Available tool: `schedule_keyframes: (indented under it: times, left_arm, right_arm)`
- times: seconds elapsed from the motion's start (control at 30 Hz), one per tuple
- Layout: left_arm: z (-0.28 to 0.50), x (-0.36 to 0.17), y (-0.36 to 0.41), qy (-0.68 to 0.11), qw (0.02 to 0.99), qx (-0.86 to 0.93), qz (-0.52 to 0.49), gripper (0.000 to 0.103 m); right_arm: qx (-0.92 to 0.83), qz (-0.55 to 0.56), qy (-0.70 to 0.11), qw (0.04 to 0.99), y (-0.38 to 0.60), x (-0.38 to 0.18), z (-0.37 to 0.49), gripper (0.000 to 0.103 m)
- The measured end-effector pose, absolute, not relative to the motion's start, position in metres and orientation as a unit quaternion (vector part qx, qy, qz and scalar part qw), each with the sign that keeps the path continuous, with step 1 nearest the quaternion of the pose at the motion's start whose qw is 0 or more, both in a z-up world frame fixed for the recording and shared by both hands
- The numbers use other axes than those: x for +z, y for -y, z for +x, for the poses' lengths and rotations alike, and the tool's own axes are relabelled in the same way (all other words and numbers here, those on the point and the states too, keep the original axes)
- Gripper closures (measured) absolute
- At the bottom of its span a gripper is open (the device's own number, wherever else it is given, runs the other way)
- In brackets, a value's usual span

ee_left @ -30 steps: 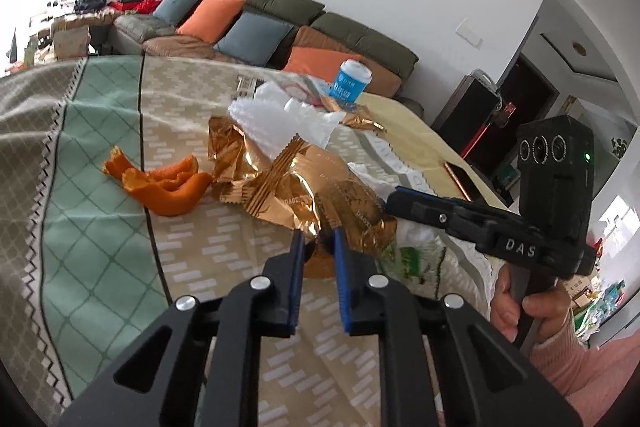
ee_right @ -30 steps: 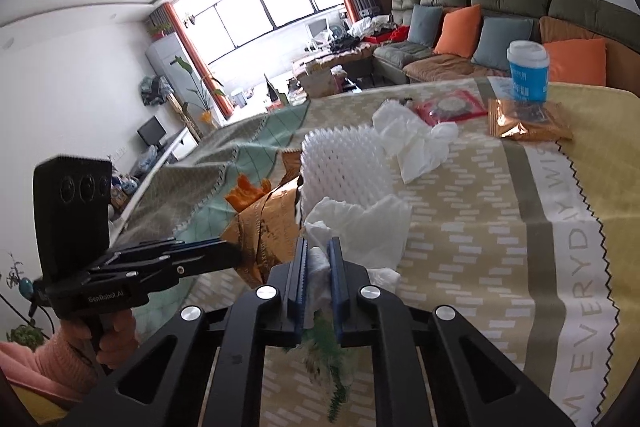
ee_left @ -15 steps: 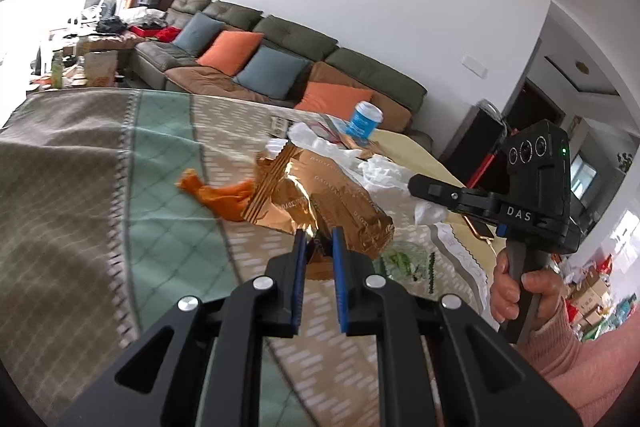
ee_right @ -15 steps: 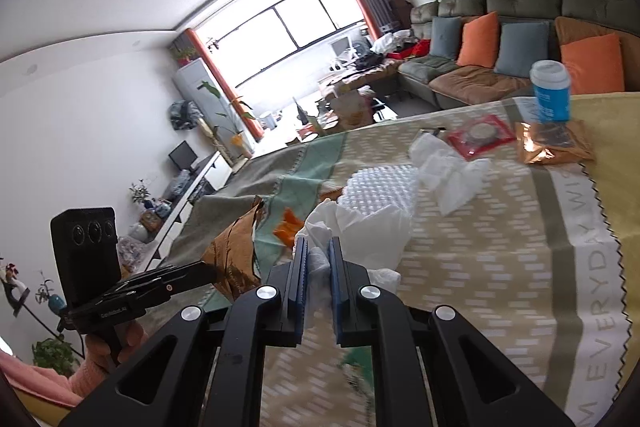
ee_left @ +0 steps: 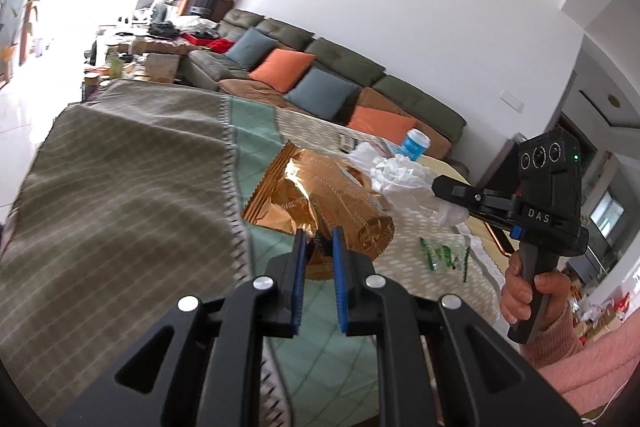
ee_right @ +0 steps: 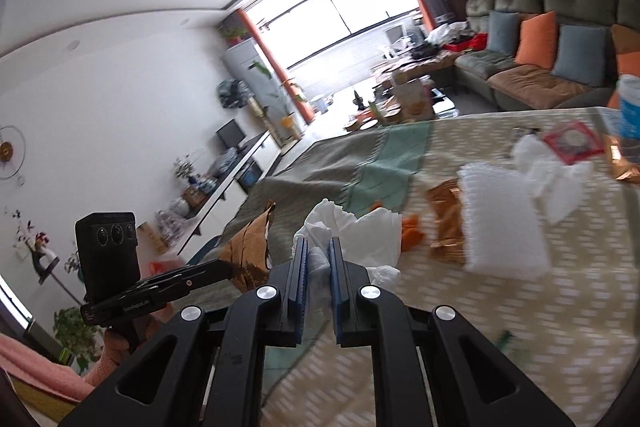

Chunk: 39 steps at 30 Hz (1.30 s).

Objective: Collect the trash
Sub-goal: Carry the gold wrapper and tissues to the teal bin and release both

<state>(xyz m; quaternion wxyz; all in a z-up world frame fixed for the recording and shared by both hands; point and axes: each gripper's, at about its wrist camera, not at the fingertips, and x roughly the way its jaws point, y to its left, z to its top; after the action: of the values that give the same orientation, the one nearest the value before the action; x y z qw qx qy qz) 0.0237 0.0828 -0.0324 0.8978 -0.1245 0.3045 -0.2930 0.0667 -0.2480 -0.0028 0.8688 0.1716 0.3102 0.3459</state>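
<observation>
A: At the bottom centre of the left wrist view, what does the left gripper (ee_left: pixel 318 247) have?

B: Its blue pads are clamped on the crumpled gold foil wrapper (ee_left: pixel 320 193), which stands up from the jaws, lifted over the patterned tablecloth (ee_left: pixel 120 187).

A: And at the bottom centre of the right wrist view?

B: The right gripper (ee_right: pixel 318 255) is pinched tight on a crumpled white tissue (ee_right: pixel 360 231), which bunches up just above its fingertips.

A: What lies past them?

B: In the right view's middle right, a white foam net sleeve (ee_right: pixel 500 223) rests on the cloth, with another gold wrapper (ee_right: pixel 446 215) just beside it on its left and a bit of orange peel (ee_right: pixel 412 231) further left. More white tissue (ee_right: pixel 556 183) lies beyond.

A: Further back?

B: A red and white packet (ee_right: pixel 572 143) sits toward the right edge, beside a blue and white cup (ee_right: pixel 630 111). In the left view's lower right, a green-printed scrap (ee_left: pixel 444 253) lies on the cloth. A sofa (ee_left: pixel 340 75) with orange and blue cushions runs behind.
</observation>
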Motion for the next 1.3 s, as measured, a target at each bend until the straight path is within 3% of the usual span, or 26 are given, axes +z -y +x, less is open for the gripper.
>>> schedule_keyframes:
  times: [1.3]
  left_arm:
    - [-0.076, -0.026, -0.312, -0.268, 0.944, 0.009, -0.190, 0.089]
  right_arm:
    - [0.565, 0.058, -0.342, 0.749, 0.005, 0.008, 0.100, 0.092]
